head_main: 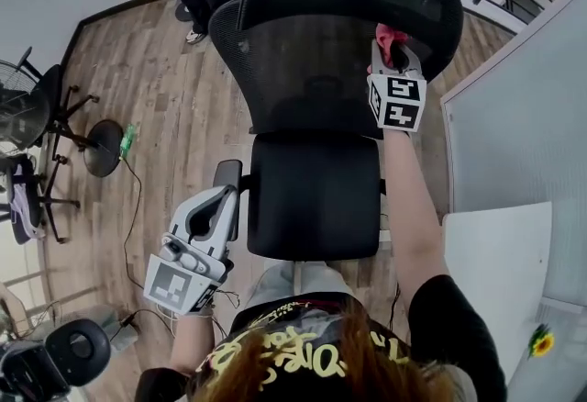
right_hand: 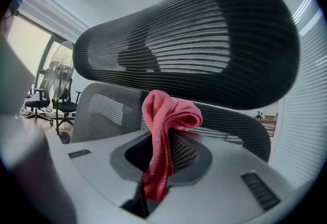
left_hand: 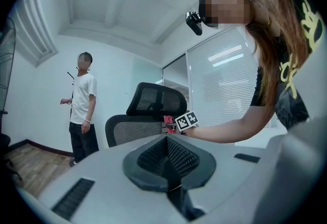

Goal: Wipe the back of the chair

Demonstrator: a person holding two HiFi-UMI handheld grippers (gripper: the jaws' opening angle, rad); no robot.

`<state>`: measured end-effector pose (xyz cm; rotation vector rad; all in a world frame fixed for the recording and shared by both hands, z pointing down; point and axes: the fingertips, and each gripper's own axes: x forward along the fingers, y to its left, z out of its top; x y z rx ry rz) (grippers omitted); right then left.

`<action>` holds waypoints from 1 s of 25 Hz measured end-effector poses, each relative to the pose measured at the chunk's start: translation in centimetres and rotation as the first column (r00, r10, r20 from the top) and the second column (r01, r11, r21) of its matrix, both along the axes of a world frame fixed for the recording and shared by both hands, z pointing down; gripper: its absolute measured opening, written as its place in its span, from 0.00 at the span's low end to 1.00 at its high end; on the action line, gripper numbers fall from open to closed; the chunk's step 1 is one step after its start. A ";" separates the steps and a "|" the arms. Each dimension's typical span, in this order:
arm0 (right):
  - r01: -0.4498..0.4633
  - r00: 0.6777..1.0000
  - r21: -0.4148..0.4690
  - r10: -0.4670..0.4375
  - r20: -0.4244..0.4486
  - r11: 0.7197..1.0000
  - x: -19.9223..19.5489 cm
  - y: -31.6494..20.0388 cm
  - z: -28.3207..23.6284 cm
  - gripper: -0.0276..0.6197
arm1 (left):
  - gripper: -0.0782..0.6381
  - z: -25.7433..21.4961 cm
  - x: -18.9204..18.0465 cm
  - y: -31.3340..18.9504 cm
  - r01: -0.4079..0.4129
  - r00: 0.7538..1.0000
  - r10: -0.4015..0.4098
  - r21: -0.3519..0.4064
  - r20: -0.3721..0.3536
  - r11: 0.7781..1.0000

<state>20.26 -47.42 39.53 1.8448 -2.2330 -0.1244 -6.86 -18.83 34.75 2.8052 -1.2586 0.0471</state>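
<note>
The left gripper [head_main: 218,200] is idling low beside the chair's left armrest [head_main: 227,174]. Its jaws are pressed together with nothing between them, and that arm is tucked close to the person's body. The chair back [head_main: 307,70] is standing straight ahead behind the seat [head_main: 316,198], its mesh facing the person. At the back's upper right edge, just under the headrest [right_hand: 194,44], the right gripper [head_main: 389,44] is clamping a bunched pink cloth [right_hand: 166,113], with the arm stretching forward over the seat's right edge. The wiping seems to be under way. The next stroke is probably calling for dragging the cloth across the mesh while pressing it flat.
</note>
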 end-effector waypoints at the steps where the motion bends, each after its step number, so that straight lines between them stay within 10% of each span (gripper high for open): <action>1: 0.014 1.000 0.001 -0.014 0.009 1.000 -0.3 -0.4 0.9 0.14 | 0.10 0.7 0.5 -0.1 0.007 1.000 -0.007 0.001 0.004 1.000; 25: 0.158 0.981 0.034 -0.161 0.111 0.987 -18.0 -3.0 2.2 0.14 | 0.10 2.8 -6.2 0.4 0.126 0.992 -0.126 -0.014 -0.012 0.992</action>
